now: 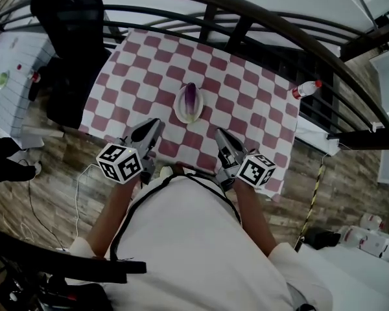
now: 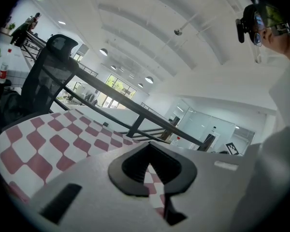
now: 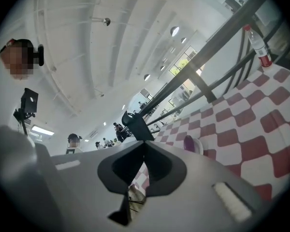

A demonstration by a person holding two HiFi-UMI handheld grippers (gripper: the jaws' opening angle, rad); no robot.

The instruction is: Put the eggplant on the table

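Lying on a white plate [image 1: 179, 109] on the table [image 1: 246, 96], the eggplant [image 1: 192, 97] sits beyond the left gripper [image 1: 156, 124] and right gripper [image 1: 219, 133], both closed and empty.

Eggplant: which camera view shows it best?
The head view. It looks down on the whole eggplant, which lies on a white plate in the middle of the checkered table. The right gripper view shows it only small, as a purple shape from a low angle. The left gripper view does not show it.
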